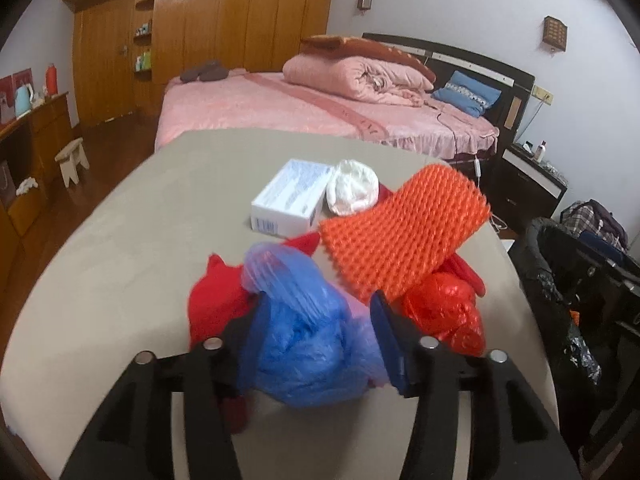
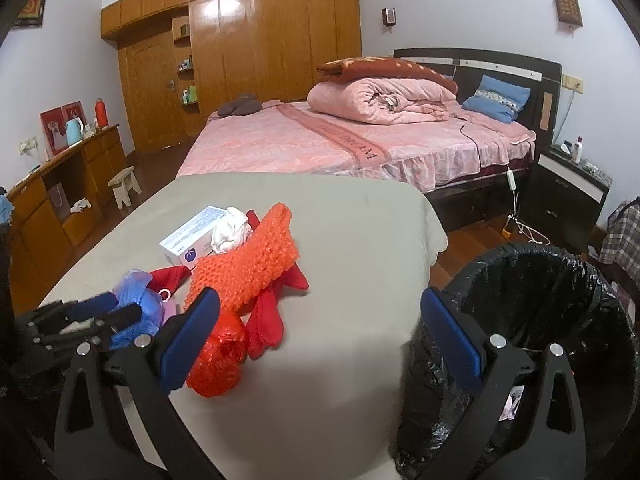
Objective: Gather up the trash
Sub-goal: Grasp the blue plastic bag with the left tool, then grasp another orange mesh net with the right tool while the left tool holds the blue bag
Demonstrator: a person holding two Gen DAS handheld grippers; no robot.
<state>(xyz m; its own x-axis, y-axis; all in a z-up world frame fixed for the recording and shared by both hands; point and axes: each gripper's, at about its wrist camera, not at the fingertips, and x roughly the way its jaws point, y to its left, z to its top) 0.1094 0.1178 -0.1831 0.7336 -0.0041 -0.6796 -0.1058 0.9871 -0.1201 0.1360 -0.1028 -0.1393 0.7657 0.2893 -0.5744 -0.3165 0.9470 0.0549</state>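
Bedroom, trash pick-up under way: the left hand-held gripper point(image 1: 316, 320) straddles a crumpled blue plastic bag point(image 1: 308, 320) at the near end of a litter pile on the grey tabletop point(image 1: 120, 264), pads either side of the bag; they look to be touching it, but whether the grip is firm can't be told from these views. No earlier frame given, so only the stance is reported. The right hand-held gripper point(image 2: 320, 328) hangs wide open w/ nothing between its pads, over the tabletop edge, just beside the black-lined trash bin point(image 2: 560, 280) standing on the floor to the right. Still on the tabletop: orange foam net sleeve point(image 1: 404, 232), red plastic bag point(image 1: 444, 312), red cloth point(image 1: 212, 300), white crumpled wad point(image 1: 352, 188), white carton point(image 1: 288, 200). Step in hand, by the look of it: securing the blue bag. Next move prob. calls for a full squeeze, a lift clear of the orange net resting against it, then a swing right to the bin.
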